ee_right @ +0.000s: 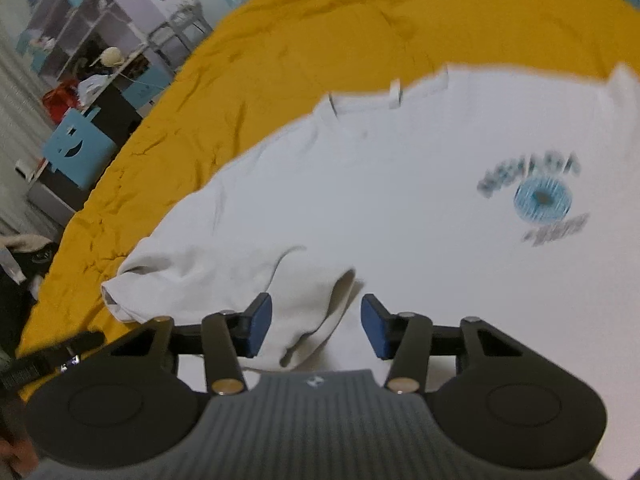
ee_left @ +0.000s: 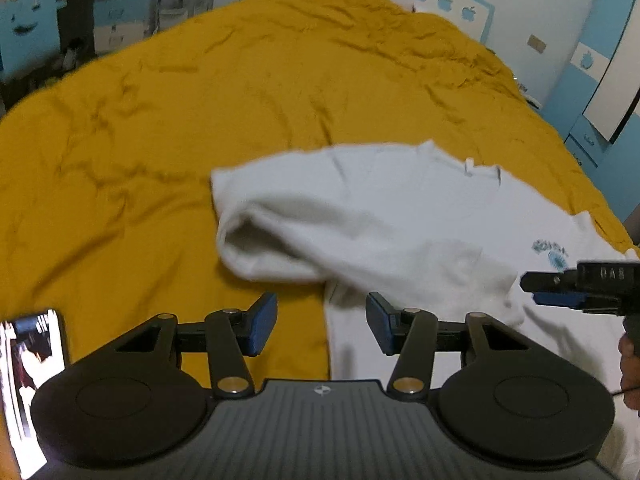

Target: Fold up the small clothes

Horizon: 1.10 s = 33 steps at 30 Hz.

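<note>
A white T-shirt (ee_left: 400,216) with a blue round print (ee_right: 542,198) lies on a mustard-yellow bed cover (ee_left: 200,100). Its left sleeve (ee_left: 272,236) is folded in over the body. My left gripper (ee_left: 322,324) is open and empty, just above the shirt's left edge below the sleeve. My right gripper (ee_right: 316,326) is open, its pads either side of the folded sleeve's bunched end (ee_right: 316,312) without closing on it. The right gripper also shows at the right edge of the left wrist view (ee_left: 560,286).
A phone (ee_left: 28,380) lies on the bed at the lower left. Blue and white cupboards (ee_left: 600,80) stand right of the bed. Shelves and a cluttered desk (ee_right: 88,60) stand off the bed's left side. The yellow cover (ee_right: 360,12) stretches beyond the shirt.
</note>
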Motion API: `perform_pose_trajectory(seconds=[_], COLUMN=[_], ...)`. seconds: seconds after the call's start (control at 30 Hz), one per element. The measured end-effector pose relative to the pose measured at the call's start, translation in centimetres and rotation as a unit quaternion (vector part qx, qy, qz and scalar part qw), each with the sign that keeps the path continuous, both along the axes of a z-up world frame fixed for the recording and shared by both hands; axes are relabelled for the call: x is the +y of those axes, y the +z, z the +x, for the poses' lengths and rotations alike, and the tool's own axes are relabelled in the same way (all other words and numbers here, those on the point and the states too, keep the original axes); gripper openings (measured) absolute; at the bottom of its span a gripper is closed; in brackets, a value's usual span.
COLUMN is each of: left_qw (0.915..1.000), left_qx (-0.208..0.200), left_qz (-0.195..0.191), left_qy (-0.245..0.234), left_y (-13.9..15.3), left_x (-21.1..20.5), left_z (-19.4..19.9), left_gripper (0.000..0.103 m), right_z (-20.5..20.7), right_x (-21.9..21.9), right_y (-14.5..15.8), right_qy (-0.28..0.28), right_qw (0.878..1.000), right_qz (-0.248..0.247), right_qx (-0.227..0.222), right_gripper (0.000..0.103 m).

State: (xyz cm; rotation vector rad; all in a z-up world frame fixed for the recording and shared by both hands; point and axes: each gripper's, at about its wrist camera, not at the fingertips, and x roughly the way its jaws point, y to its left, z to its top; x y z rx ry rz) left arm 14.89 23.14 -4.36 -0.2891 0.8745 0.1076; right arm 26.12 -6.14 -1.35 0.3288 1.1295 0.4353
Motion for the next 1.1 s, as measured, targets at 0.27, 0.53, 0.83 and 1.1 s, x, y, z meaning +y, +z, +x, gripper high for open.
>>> perform_pose_trajectory(seconds=[0.27, 0.53, 0.83, 1.1], left_qw=[0.9967, 0.9954, 0.9965, 0.9980], left_qx=[0.001, -0.025, -0.012, 0.001], left_qz=[-0.074, -0.084, -0.071, -0.050], left_qy=[0.034, 0.039, 0.043, 0.038], left_y=[-3.4, -5.3, -6.3, -6.6], left_x=[2.1, 1.2, 1.5, 0.9], left_z=[0.3, 3.7, 4.5, 4.9], left_gripper=[0.059, 0.054, 0.022, 0.021], right_z=[0.2, 3.4, 8.3, 8.8], right_x=[3.2, 5.6, 4.0, -8.3], right_y=[-2.1, 6.4, 16.6, 15.7], right_qy=[0.000, 0.030, 0.021, -0.104], right_qw=[0.999, 0.995, 0.976, 0.973], right_qz=[0.007, 0.033, 0.069, 0.025], right_qx=[0.044, -0.086, -0.206, -0.204], right_gripper=[0.003, 0.001, 0.000, 0.000])
